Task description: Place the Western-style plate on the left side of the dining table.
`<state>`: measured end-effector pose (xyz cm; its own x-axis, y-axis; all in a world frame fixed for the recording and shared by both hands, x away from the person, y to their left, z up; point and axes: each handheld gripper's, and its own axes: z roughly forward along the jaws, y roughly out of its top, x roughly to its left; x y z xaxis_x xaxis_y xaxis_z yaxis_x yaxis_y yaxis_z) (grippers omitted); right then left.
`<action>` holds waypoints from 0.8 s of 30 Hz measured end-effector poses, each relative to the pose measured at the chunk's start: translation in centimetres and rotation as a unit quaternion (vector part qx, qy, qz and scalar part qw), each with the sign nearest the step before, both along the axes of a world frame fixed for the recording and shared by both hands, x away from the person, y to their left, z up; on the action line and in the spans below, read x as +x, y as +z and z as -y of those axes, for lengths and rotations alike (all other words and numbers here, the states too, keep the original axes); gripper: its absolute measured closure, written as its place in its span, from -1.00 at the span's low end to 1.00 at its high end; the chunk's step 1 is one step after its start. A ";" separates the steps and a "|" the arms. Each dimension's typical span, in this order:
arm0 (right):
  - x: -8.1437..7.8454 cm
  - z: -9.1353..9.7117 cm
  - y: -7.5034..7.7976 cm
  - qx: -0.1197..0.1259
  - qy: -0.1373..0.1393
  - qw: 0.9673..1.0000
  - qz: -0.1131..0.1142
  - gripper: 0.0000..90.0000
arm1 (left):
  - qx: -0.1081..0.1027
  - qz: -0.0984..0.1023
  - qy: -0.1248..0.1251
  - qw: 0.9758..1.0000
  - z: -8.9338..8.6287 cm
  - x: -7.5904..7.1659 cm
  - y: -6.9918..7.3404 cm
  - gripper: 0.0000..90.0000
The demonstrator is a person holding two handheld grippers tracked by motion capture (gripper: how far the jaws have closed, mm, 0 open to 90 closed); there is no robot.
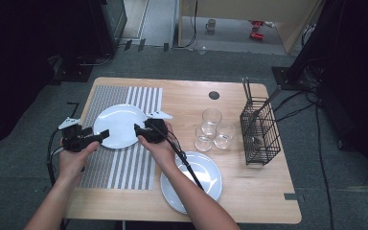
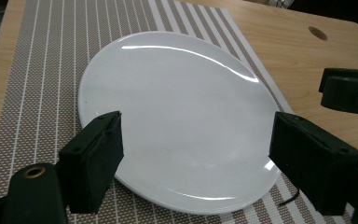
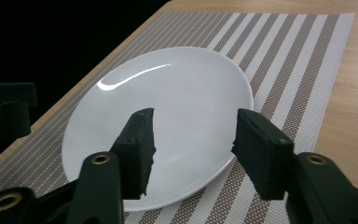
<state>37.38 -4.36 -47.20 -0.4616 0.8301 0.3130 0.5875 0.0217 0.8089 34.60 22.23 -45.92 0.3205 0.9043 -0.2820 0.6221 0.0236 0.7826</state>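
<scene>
Either side of the white plate [image 1: 120,125] on the striped mat [image 1: 124,167], I am holding my left gripper [image 1: 103,135] and right gripper [image 1: 138,130] with jaws apart, gripping nothing, both equally near.

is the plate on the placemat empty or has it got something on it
Empty: the white plate lies flat on the striped placemat, its surface bare and glossy.
</scene>
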 end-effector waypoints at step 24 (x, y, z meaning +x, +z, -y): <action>-5.5 0.0 1.0 -0.039 0.013 0.999 -0.024 -0.92 | 0.008 0.009 -0.019 1.000 0.5 -4.9 -0.4 -0.68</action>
<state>31.89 -4.32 -46.24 -0.4686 0.8409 0.2709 0.6242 0.0981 0.7751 29.71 21.68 -46.28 0.3589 0.8961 -0.2613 0.6077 -0.0118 0.7941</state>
